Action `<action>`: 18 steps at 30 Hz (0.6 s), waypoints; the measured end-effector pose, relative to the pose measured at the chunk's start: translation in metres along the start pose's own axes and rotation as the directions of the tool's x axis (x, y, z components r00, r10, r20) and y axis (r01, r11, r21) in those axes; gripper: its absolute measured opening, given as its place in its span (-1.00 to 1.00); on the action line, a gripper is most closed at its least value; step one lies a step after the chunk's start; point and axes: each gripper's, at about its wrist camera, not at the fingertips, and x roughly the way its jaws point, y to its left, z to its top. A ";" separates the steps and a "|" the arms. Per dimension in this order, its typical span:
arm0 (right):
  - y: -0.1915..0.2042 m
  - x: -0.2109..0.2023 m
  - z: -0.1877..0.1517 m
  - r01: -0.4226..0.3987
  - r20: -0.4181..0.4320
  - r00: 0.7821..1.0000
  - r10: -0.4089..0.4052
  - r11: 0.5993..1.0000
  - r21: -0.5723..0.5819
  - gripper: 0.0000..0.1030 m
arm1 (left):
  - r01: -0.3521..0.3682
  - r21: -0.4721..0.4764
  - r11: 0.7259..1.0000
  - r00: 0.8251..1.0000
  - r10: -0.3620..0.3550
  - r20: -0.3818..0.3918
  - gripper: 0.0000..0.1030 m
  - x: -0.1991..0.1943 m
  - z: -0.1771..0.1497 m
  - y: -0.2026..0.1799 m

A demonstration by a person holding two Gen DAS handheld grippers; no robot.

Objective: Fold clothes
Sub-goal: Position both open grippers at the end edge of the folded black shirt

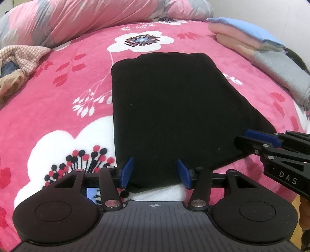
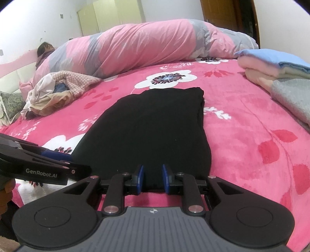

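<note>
A black garment (image 1: pixel 170 108) (image 2: pixel 151 126), folded into a flat oblong, lies in the middle of the pink flowered blanket (image 1: pixel 58 97). My left gripper (image 1: pixel 155 172) stands open at the garment's near left corner, and the cloth's near edge lies between its blue pads without being pressed. My right gripper (image 2: pixel 153 179) is at the near right edge. Its pads stand a narrow gap apart, with flat black cloth showing between them. Each gripper shows from the side in the other's view: the right gripper (image 1: pixel 244 139), the left gripper (image 2: pixel 77 164).
A stack of folded clothes (image 1: pixel 261 44) (image 2: pixel 281 77) sits at the right. A loose pile of clothes (image 1: pixel 19 64) (image 2: pixel 54 93) lies at the left. A rolled pink duvet (image 1: pixel 87 17) (image 2: pixel 145 44) runs along the back. A person (image 2: pixel 45 48) lies at the far left.
</note>
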 end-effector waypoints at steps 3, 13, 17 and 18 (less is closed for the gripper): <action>0.000 -0.001 -0.002 -0.003 0.005 1.000 0.003 1.000 0.005 -0.57 | -0.014 0.011 1.000 1.000 0.014 -0.001 0.00 0.000 0.000 -0.003; -0.004 -0.009 -0.008 -0.017 0.021 1.000 0.017 1.000 0.020 -0.57 | -0.042 0.023 0.999 0.999 0.042 -0.003 0.00 0.000 0.001 -0.009; -0.006 -0.019 -0.006 -0.045 0.029 0.999 0.044 0.998 0.041 -0.56 | -0.012 -0.009 1.000 1.000 0.012 0.014 0.00 -0.007 0.003 -0.001; -0.008 -0.024 -0.003 -0.064 0.043 0.997 0.062 0.997 0.050 -0.56 | 0.010 -0.032 0.999 0.999 -0.009 0.034 0.00 -0.012 0.004 0.006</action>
